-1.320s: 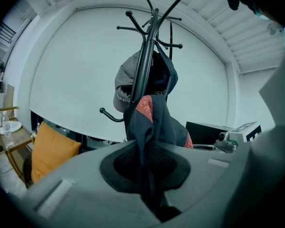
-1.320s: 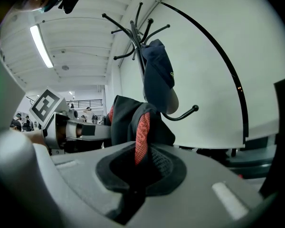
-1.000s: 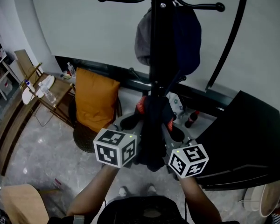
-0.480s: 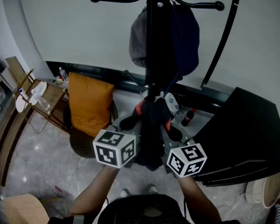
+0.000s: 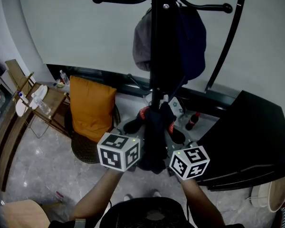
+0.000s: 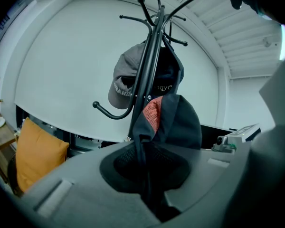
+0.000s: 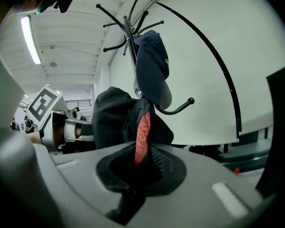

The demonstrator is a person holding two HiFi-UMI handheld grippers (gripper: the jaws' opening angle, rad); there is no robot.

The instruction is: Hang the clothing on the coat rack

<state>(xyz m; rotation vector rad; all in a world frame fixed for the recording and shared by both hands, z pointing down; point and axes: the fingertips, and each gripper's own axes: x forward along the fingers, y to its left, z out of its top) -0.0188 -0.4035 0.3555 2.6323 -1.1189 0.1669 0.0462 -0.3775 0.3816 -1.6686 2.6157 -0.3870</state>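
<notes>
A black coat rack (image 5: 156,56) stands straight ahead, with a grey cap (image 5: 142,44) and a navy cap (image 5: 191,42) hanging on its hooks. In front of the pole hangs a dark garment (image 5: 154,139) with red-orange trim, held up between both grippers. My left gripper (image 5: 133,126) is shut on its left side, and its jaws pinch the dark fabric (image 6: 173,122) in the left gripper view. My right gripper (image 5: 175,134) is shut on the right side, where a red strip (image 7: 142,137) of the garment runs into the jaws. The rack's hooks (image 7: 128,27) rise above the garment.
An orange cushion (image 5: 91,106) leans on a round chair at the left, beside a wooden side table (image 5: 45,99). A black cabinet (image 5: 251,141) stands at the right. A bottle (image 5: 194,120) sits on the floor near the rack's base. A curved black bar (image 5: 228,37) rises right of the rack.
The head view has shifted a little. Both grippers and the garment keep their place before the pole.
</notes>
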